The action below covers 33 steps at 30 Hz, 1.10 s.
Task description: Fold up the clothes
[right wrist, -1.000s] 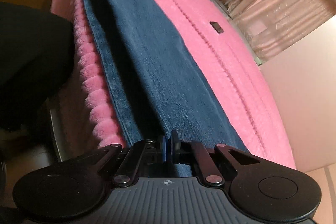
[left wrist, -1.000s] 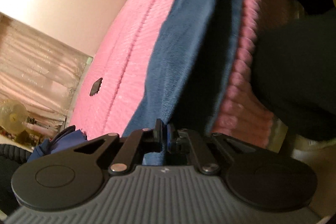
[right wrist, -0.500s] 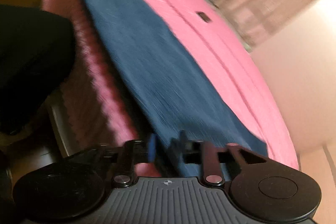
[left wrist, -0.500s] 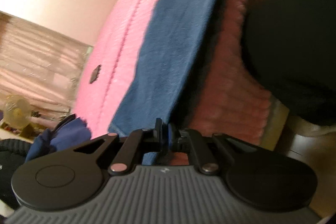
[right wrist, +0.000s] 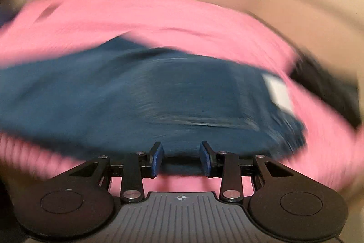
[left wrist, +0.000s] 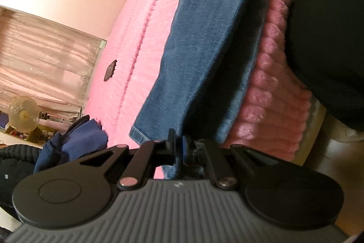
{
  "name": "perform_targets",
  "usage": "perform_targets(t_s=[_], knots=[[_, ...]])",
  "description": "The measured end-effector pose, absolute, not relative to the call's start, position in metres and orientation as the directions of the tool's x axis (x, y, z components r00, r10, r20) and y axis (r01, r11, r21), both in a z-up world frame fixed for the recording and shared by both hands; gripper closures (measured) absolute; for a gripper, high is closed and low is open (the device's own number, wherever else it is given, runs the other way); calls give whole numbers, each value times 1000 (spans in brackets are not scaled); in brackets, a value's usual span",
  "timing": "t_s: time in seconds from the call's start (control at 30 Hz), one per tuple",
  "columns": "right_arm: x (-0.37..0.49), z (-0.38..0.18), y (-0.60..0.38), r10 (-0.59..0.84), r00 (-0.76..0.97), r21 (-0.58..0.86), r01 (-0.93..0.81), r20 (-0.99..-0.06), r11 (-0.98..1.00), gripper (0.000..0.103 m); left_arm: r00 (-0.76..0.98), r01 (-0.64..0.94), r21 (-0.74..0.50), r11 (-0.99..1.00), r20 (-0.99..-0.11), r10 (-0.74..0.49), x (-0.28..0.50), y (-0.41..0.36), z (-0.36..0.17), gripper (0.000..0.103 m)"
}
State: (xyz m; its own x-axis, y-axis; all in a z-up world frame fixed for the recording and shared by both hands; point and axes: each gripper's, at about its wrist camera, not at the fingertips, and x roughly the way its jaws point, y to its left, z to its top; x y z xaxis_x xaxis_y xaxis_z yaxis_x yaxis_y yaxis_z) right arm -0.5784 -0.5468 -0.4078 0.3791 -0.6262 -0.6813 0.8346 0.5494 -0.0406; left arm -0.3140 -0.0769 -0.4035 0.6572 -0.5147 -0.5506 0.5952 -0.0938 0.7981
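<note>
Left gripper [left wrist: 178, 147]: jaws pressed together, pinching the hem end of the jeans [left wrist: 204, 56].
Right gripper [right wrist: 181, 157]: jaws spread, nothing between them; blurred view, denim just ahead.
Jeans: laid lengthwise along the near edge of the pink bed [left wrist: 141, 38], apparently doubled leg over leg.
Done: the lengthwise fold, by the look of it.
Left: crosswise folds to shorten the jeans; the dark blue garments [left wrist: 75, 140] heaped beyond look unfolded.
</note>
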Motion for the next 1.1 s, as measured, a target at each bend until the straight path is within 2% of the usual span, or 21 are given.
perform_targets(t_s=[0.13,0.2,0.37,0.53,0.6,0.63,0.67,0.8,0.93,1.0,1.07,1.1], knots=[[-655,-415,-592,-606,415,261,907,-679,329,65,657,602,791,-106,-566,-498,-312,-81,-403,98],[-673,-415,-606,-597,443,350,896,-668,273,65,661,597,794,-117,-569,-489,-312,-83,-403,98],[-682,-414,-615,-580,426,346,904,-694,251,65,668,597,792,-132,-581,-465,-314,-82,-403,98],[-661,-397,-597,-608,348,214,935,-714,283,64,671,614,781,-118,-594,-444,-315,-69,-407,95],[-646,-390,-583,-631,351,174,929,-692,326,46,677,614,783,-101,-588,-442,-315,-64,-407,94],[-638,-385,-574,-639,371,170,920,-674,354,22,681,615,783,-92,-586,-439,-314,-61,-407,93],[-628,-381,-562,-642,399,166,904,-655,393,16,684,615,784,-82,-583,-439,-313,-56,-407,93],[-577,-371,-518,-553,555,185,790,-622,585,16,702,614,788,-49,-574,-422,-310,-40,-406,90],[-517,-367,-474,-422,665,194,648,-616,737,16,736,635,766,94,-564,-375,-298,-15,-391,90],[-486,-366,-451,-360,709,187,567,-606,802,16,727,685,652,326,-583,-361,-285,0,-372,90],[-455,-369,-429,-285,752,181,471,-594,864,16,678,705,407,581,-629,-381,-271,17,-354,90],[-440,-371,-418,-248,765,183,429,-594,884,16,643,701,285,654,-649,-406,-268,24,-351,86]])
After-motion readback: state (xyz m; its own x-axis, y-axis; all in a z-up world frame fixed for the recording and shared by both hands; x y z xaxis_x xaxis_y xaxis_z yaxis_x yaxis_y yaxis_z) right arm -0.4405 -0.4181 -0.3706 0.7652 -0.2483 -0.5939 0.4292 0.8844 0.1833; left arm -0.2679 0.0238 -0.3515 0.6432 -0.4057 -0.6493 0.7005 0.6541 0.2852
